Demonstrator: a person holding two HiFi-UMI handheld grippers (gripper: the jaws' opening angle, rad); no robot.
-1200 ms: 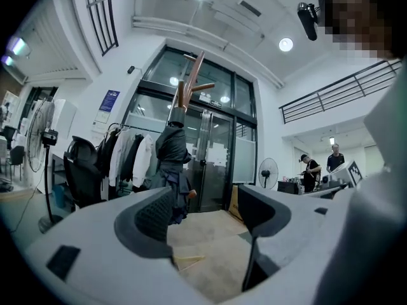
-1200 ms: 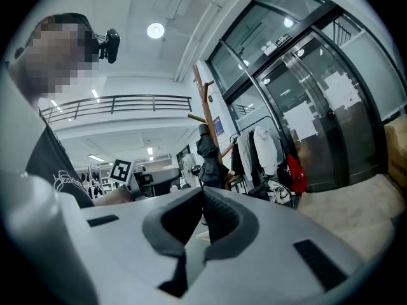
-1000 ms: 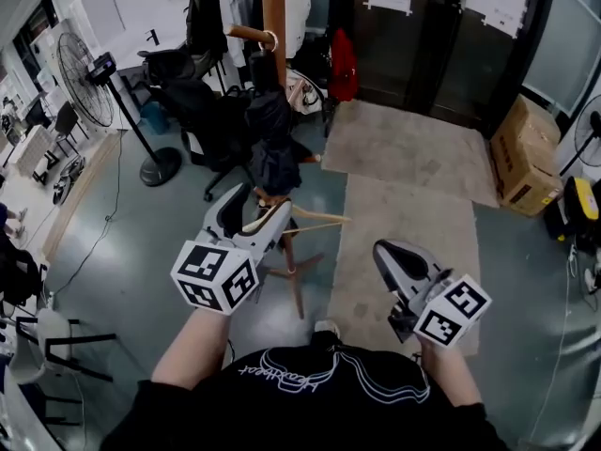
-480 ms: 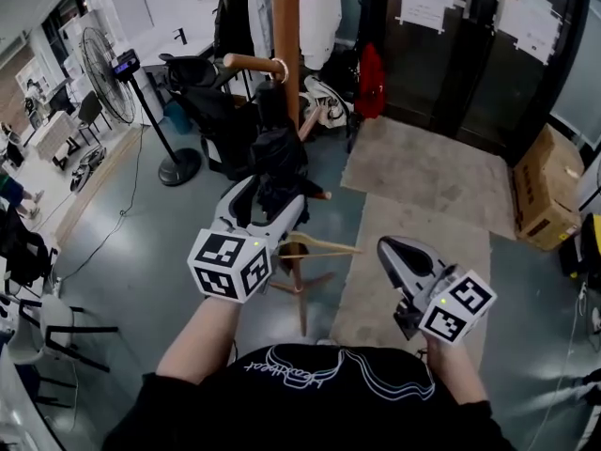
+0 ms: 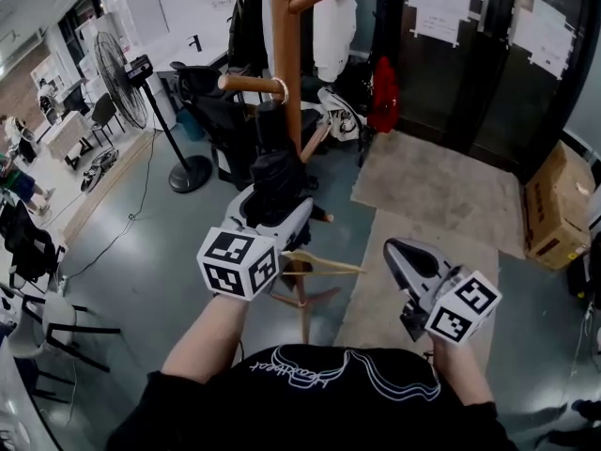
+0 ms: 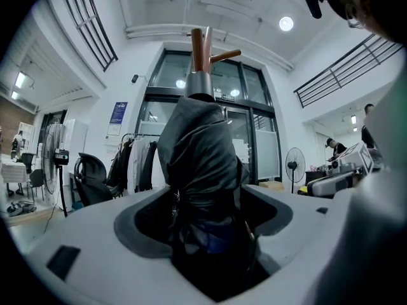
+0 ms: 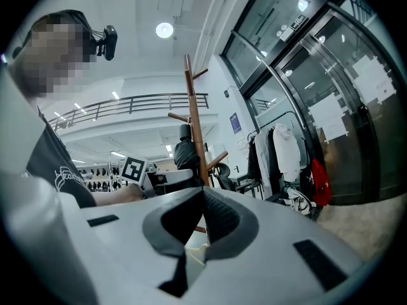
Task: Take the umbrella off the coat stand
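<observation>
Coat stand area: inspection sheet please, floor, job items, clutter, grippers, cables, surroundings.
Surface: grey floor, beige rug on the right.
Job's things: black folded umbrella hanging from a peg of the wooden coat stand.
Clutter: wooden hanger low on the stand, cardboard box, red bag.
Grippers: left gripper shut on the umbrella; right gripper shut, empty.
Cables: thin cord on the floor near the fan.
Surroundings: pedestal fan, office chair, glass doors.
</observation>
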